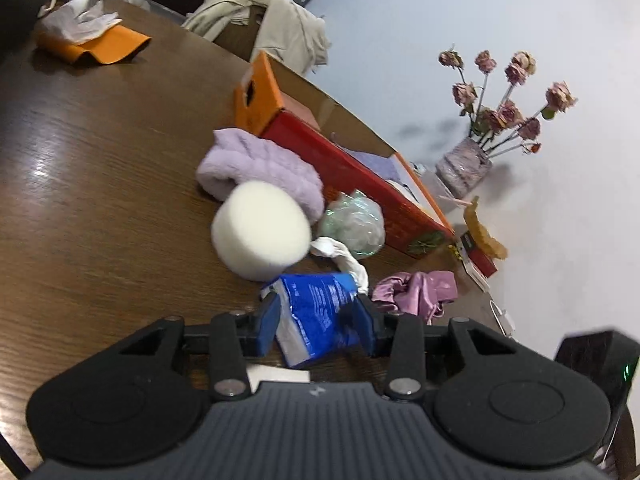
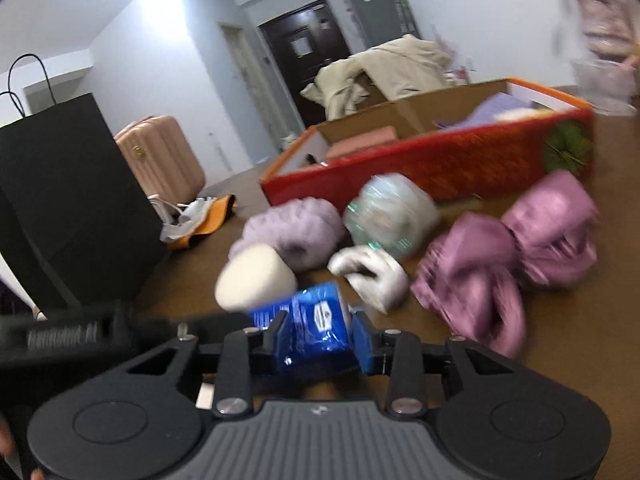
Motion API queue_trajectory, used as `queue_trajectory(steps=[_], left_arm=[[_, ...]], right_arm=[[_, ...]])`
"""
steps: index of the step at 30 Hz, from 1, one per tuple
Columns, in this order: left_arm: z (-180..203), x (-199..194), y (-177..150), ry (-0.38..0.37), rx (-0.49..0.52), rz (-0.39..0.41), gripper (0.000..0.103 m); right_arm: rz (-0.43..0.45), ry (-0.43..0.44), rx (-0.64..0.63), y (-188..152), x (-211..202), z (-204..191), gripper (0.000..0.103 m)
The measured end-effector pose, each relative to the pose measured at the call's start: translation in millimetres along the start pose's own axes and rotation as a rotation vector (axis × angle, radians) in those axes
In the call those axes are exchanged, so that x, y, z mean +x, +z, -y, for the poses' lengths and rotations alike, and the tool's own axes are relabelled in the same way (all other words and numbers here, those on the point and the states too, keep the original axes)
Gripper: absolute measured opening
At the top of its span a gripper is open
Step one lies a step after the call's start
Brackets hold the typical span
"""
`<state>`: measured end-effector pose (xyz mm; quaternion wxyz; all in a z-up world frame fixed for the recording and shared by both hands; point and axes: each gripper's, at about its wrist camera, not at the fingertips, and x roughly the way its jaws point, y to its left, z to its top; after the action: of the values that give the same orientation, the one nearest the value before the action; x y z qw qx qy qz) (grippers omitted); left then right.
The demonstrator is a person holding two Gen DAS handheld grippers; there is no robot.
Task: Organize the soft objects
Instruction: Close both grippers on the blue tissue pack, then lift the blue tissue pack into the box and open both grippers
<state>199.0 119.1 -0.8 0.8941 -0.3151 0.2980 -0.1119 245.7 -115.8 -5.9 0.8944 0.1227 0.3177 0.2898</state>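
My left gripper [image 1: 318, 322] is shut on a blue tissue pack [image 1: 318, 312]. My right gripper [image 2: 318, 338] is shut on the same blue tissue pack [image 2: 316, 320], just above the brown table. Beyond it lie a white sponge cylinder [image 1: 260, 230], a lilac fluffy towel [image 1: 256, 164], a green-white mesh ball [image 1: 354, 224], a white crumpled cloth [image 1: 344, 258] and a pink satin cloth [image 1: 416, 288]. The right wrist view shows the sponge [image 2: 254, 276], towel [image 2: 294, 232], mesh ball [image 2: 390, 212], white cloth [image 2: 370, 272] and pink cloth [image 2: 516, 252].
An open red-orange box [image 1: 352, 168] holding soft items stands behind the pile; it also shows in the right wrist view [image 2: 440, 160]. A vase of dried roses [image 1: 464, 168], an orange pouch with tissue [image 1: 92, 40], a black paper bag [image 2: 68, 200] and a beige coat [image 1: 260, 16] are around.
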Motion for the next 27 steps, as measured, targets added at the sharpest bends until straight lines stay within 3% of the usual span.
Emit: queue_trajectory(steps=[5, 8, 12, 14, 17, 22, 27], left_arm=[[0.2, -2.2, -1.5, -0.005, -0.002, 0.008, 0.063], [2.7, -6.8, -2.4, -0.016, 0.012, 0.016, 0.063], [6.1, -5.3, -5.5, -0.008, 0.031, -0.009, 0.06], [5.7, -1.9, -6.1, -0.004, 0.029, -0.026, 0.044], [5.4, -2.4, -5.3, 0.012, 0.028, -0.009, 0.037], [23.0, -12.0, 7.2, -0.009, 0.049, 0.039, 0.037], [51.3, -10.2, 52.2, -0.099, 0.098, 0.11, 0.043]], right_arm=[[0.033, -0.024, 0.006, -3.2, -14.9, -1.2, 0.034], [0.048, -0.02, 0.017, 3.6, -15.1, 3.3, 0.034], [-0.013, 0.01, 0.027, 5.1, -2.3, 5.2, 0.035], [-0.018, 0.023, 0.034, 3.1, 0.4, 4.2, 0.036], [-0.02, 0.017, 0.026, 3.5, 0.3, 3.6, 0.031], [0.042, 0.02, 0.002, 20.3, -16.2, -2.4, 0.026], [0.15, 0.046, -0.046, 74.7, -29.9, -3.5, 0.026]])
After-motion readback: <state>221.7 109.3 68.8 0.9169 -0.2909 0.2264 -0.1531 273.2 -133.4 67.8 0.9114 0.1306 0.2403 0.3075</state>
